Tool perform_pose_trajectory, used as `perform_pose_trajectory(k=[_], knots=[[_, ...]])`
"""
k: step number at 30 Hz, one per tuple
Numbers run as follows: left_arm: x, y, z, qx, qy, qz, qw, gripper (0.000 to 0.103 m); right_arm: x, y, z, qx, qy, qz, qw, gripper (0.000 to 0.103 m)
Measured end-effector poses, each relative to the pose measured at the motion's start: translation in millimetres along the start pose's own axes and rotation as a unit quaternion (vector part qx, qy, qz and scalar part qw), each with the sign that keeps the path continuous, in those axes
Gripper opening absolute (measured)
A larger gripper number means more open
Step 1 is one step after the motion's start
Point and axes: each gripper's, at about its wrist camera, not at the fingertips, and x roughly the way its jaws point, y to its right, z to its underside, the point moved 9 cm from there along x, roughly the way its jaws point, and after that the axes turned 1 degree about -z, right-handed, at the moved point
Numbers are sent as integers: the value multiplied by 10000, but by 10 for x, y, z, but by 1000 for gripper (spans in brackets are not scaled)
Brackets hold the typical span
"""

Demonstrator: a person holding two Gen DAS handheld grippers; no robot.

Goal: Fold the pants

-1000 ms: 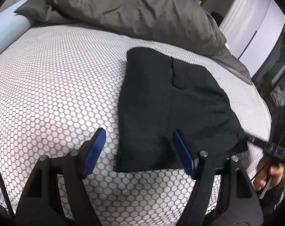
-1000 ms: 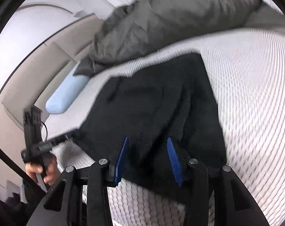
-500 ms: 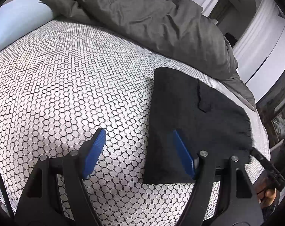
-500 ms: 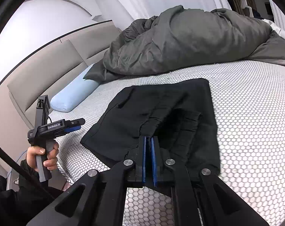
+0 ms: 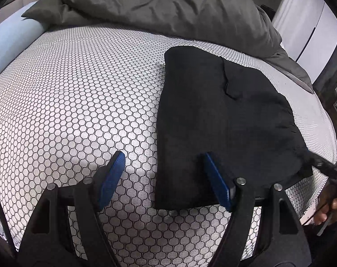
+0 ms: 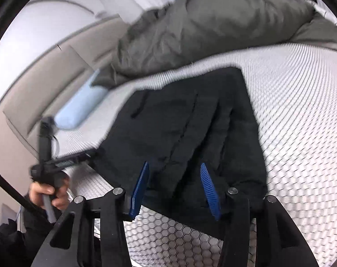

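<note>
- Black pants (image 5: 224, 120) lie folded in a compact rectangle near the edge of the honeycomb mattress (image 5: 79, 93)
- Right gripper (image 6: 175, 189) had pinched shut half a second ago; now its jaws are opening over the near hem, nothing clamped; looks like the release after the fold
- Left gripper (image 5: 161, 178) stays spread, empty, straddling the pants' corner
- Grey duvet (image 5: 168, 6) and blue pillow (image 6: 79, 109) sit well back; nothing blocks a final fold

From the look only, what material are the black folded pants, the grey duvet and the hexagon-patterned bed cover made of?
Black folded pants: probably a soft matte woven or knit cloth; they show no shine and a slightly fuzzy surface.
Grey duvet: likely a thin, smooth, padded fabric; it has crisp creases and a faint sheen.
Hexagon-patterned bed cover: seemingly a printed or quilted textile, white with dark outlines; the exact fibre cannot be told.
</note>
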Motion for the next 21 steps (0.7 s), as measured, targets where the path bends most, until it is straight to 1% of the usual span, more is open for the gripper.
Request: perform_pose_trajectory(k=[2, 4, 5, 6, 8, 9, 11, 12, 13, 14, 15, 16, 17, 18, 19, 20, 21], knots=[[2, 3, -1, 1, 0, 11, 10000, 71, 160, -10, 5, 88, -114, -3, 9999, 46], [-2, 9, -11, -20, 19, 31, 10000, 71, 213, -81, -49, -134, -51, 107, 9998, 18], [-25, 18, -16, -28, 52, 66, 10000, 71, 223, -111, -61, -231, -15, 150, 9996, 11], [-44, 31, -22, -20, 81, 105, 9999, 71, 168, -168, -107, -340, 109, 147, 9993, 9], [-139, 38, -23, -4, 158, 171, 9997, 71, 20, -282, -159, -543, 380, 124, 9977, 9], [-205, 19, -35, -3, 269, 233, 9994, 71, -55, -310, -164, -574, 423, 34, 9975, 9], [-299, 1, -51, -15, 392, 312, 9987, 71, -139, -313, -130, -574, 419, -116, 9974, 9], [-311, -17, -49, -27, 408, 308, 9987, 71, -104, -217, -87, -523, 311, 12, 9981, 9], [-272, -45, -29, -31, 332, 238, 9992, 71, -18, -76, -40, -378, 180, 236, 9988, 9], [-211, -64, -2, -33, 207, 153, 9997, 71, 87, 21, 8, -235, 8, 349, 9991, 10], [-104, -79, 56, -23, -10, 50, 10000, 71, 195, 118, 67, -61, -211, 370, 9991, 11], [-60, -80, 80, -9, -82, 8, 10000, 71, 217, 172, 64, 117, -229, 277, 9993, 12], [-45, -75, 88, 18, -90, -24, 10000, 71, 182, 158, 33, 157, -156, 206, 9995, 13], [-71, -55, 79, 62, -34, -33, 10000, 71, 104, 121, -26, 108, -11, 191, 9998, 20], [-98, -47, 70, 69, 7, -18, 10000, 71, 25, 108, -81, 54, 175, 289, 9994, 30], [-123, -34, 61, 62, 53, 24, 10000, 71, -49, 114, -119, 31, 328, 360, 9988, 37], [-160, -20, 58, 60, 99, 96, 9999, 71, -100, 110, -154, 28, 450, 363, 9983, 49]])
